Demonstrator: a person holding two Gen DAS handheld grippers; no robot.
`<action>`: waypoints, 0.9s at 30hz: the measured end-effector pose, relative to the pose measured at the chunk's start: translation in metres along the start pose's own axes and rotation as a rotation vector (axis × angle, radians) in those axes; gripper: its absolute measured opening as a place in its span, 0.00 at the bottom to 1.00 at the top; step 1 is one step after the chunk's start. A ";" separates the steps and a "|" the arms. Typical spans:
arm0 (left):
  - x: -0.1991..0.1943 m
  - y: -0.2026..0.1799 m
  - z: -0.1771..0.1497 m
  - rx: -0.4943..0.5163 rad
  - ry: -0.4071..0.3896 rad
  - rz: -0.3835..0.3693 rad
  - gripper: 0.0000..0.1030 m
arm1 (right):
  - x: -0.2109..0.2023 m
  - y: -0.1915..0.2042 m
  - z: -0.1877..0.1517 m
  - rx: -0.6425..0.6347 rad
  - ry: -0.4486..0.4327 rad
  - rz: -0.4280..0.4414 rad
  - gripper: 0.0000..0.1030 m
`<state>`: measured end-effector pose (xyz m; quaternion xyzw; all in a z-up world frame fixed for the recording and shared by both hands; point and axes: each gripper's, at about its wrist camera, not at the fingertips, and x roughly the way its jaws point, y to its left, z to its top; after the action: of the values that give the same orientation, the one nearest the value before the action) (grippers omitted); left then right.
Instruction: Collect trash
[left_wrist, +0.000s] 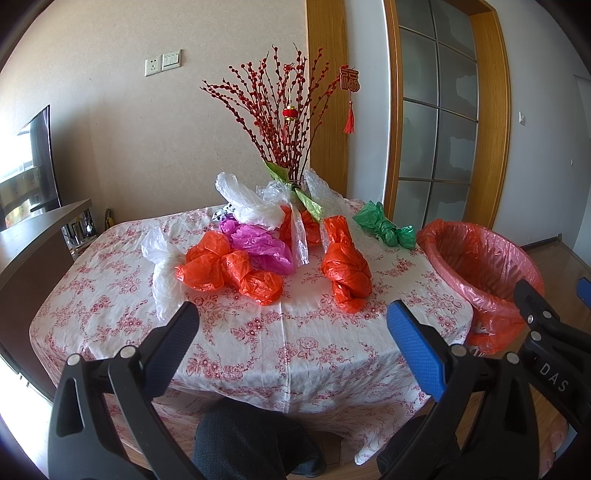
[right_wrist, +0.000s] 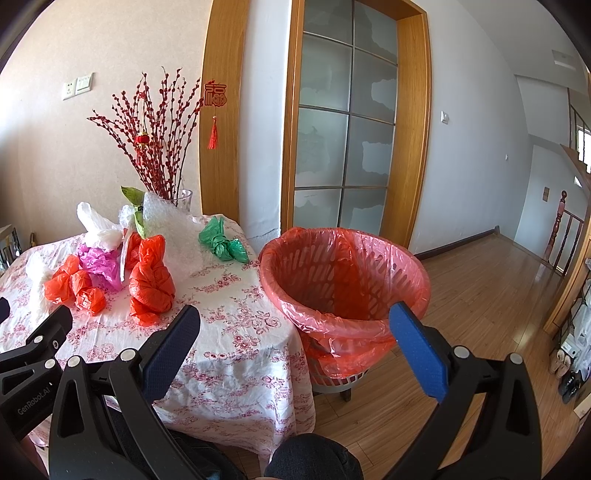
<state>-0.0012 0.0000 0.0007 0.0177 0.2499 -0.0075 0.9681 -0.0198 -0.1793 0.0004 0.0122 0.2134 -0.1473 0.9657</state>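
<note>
The left gripper (left_wrist: 293, 332) is hovering over the near edge of the table (left_wrist: 258, 332), its jaws standing wide apart and holding nothing. The right gripper (right_wrist: 295, 332) is hovering at the table's right corner, between the table and the bin (right_wrist: 343, 280); its jaws are likewise standing wide apart and empty. In the left wrist view the right gripper's body is showing at the right edge, just in front of the bin.

The trash is lying on the flowered cloth (right_wrist: 236, 354), clustered toward the far half of the table:
- A knotted orange bag (left_wrist: 345, 266) is sitting nearest the grippers, right of centre.
- A second orange bag (left_wrist: 229, 271) is lying left of centre, touching a white bag (left_wrist: 162, 273) on its left.
- A pink bag (left_wrist: 258, 240) is lying behind the second orange bag, touching it.
- A green bag (left_wrist: 386, 225) is lying at the far right, near the bin and apart from the others.
- More white and clear plastic, with bubble wrap (right_wrist: 173, 232), is piling up around the vase (right_wrist: 183, 197) of red branches at the far edge.

The bin is standing beside the table's right edge, lined with a red liner (right_wrist: 332, 328) folded over its rim. Its interior is showing nothing but the liner. A person's dark-clothed knee (right_wrist: 314, 458) is showing below the grippers.
</note>
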 end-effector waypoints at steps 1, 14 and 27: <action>0.000 0.000 0.000 0.000 0.000 0.000 0.96 | 0.000 0.000 0.000 0.000 0.000 0.000 0.98; 0.004 -0.006 -0.003 -0.004 0.007 0.005 0.96 | 0.003 0.000 -0.003 0.001 0.013 0.005 0.98; 0.030 0.055 0.002 -0.111 0.028 0.117 0.96 | 0.048 0.031 0.010 -0.030 0.099 0.205 0.97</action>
<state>0.0270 0.0552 -0.0104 -0.0213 0.2619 0.0633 0.9628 0.0345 -0.1644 -0.0114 0.0266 0.2605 -0.0437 0.9641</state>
